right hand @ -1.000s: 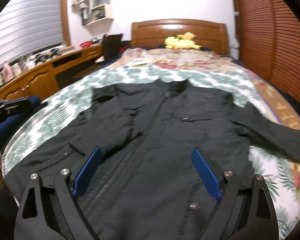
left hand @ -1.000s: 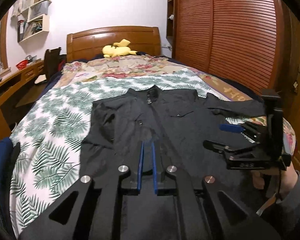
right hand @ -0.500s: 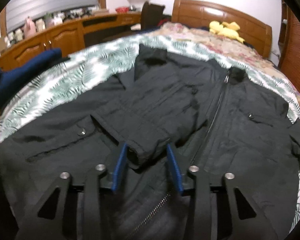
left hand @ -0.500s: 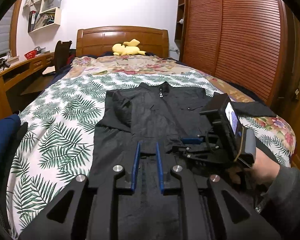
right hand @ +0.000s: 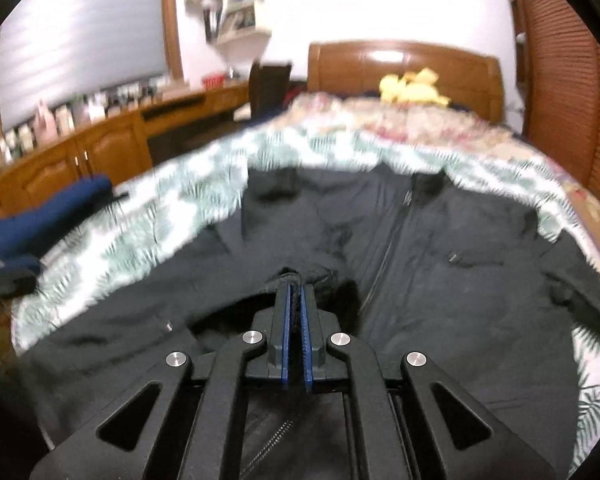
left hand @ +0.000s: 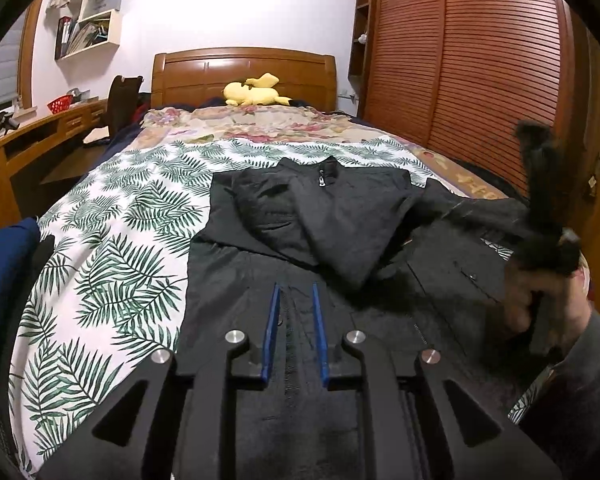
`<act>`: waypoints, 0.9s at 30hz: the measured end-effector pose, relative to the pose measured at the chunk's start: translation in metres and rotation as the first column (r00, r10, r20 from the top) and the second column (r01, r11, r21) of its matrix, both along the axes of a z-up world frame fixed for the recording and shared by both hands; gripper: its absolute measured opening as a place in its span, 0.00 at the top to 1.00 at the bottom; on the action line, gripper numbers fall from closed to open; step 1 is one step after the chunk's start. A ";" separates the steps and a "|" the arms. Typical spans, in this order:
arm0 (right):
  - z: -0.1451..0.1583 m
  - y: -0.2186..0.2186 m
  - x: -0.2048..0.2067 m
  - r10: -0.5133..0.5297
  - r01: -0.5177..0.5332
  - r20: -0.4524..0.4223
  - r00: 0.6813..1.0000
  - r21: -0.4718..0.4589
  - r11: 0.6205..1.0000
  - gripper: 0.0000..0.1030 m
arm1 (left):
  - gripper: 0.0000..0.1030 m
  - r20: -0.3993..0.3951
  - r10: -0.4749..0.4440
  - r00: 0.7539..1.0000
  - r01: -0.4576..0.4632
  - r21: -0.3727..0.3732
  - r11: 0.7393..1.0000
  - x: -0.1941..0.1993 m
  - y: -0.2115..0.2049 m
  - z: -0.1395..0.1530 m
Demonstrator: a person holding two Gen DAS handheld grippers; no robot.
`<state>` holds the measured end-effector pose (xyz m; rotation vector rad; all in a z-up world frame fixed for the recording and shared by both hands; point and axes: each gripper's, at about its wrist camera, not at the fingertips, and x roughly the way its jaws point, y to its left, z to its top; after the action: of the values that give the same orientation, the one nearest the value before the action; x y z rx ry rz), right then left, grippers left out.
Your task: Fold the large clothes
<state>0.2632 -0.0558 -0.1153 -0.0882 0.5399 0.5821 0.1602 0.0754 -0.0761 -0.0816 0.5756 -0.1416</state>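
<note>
A black zip jacket (left hand: pixel 332 224) lies front-up on the bed, collar toward the headboard; it also fills the right wrist view (right hand: pixel 440 280). Its left sleeve is folded in across the chest. My left gripper (left hand: pixel 296 300) hovers over the jacket's lower front near the zip, its blue pads a narrow gap apart with nothing between them. My right gripper (right hand: pixel 296 292) is shut on the cuff of the folded sleeve (right hand: pixel 304 274), lifting it. In the left wrist view the right gripper (left hand: pixel 540 216) is blurred at the right edge, held by a hand.
The bed has a palm-leaf cover (left hand: pixel 112 248) and a floral quilt (left hand: pixel 260 124). A yellow plush toy (left hand: pixel 256 92) lies by the wooden headboard. A desk (right hand: pixel 80 156) runs along the left, slatted wardrobe doors (left hand: pixel 480 60) along the right. Blue cloth (right hand: pixel 44 216) lies at the left.
My right gripper closed on the folded sleeve's cuff and is moving with it, blurring the view. My left gripper drew back slightly and its pads parted a little.
</note>
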 end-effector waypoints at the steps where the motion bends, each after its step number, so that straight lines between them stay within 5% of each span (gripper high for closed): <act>1: 0.008 -0.005 -0.004 -0.003 0.002 0.013 1.000 0.019 1.000 0.98 | 0.87 0.000 -0.001 1.000 0.001 0.001 1.000 0.000 -0.002 0.000; 8: 0.037 -0.045 -0.032 -0.046 0.042 0.064 0.997 0.055 0.998 0.98 | 0.87 0.010 -0.010 1.000 0.010 0.006 1.000 0.002 -0.011 0.001; 17: 0.011 -0.066 -0.021 -0.122 0.121 -0.032 0.992 -0.033 0.992 0.99 | 0.87 0.021 -0.031 0.999 0.030 0.021 0.999 0.008 -0.027 0.002; 23: -0.005 -0.045 -0.024 -0.043 0.041 -0.027 0.999 -0.071 0.997 0.97 | 0.87 0.012 -0.036 0.999 0.036 0.027 0.999 0.012 -0.033 0.000; 25: -0.011 -0.035 -0.025 -0.013 0.011 -0.025 1.000 -0.089 0.996 0.78 | 0.87 0.009 -0.035 0.999 0.035 0.029 0.999 0.013 -0.034 -0.002; 26: -0.016 -0.026 -0.026 0.008 -0.011 -0.027 1.000 -0.099 0.995 0.57 | 0.87 0.008 -0.035 0.999 0.035 0.030 0.999 0.013 -0.034 -0.002; 27: -0.020 -0.018 -0.027 0.030 -0.033 -0.030 0.999 -0.104 0.994 0.48 | 0.87 0.008 -0.034 0.999 0.034 0.031 0.999 0.013 -0.034 -0.002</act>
<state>0.2363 -0.0738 -0.1355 -0.1884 0.5974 0.5860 0.1729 0.0411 -0.0781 -0.0415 0.5711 -0.1658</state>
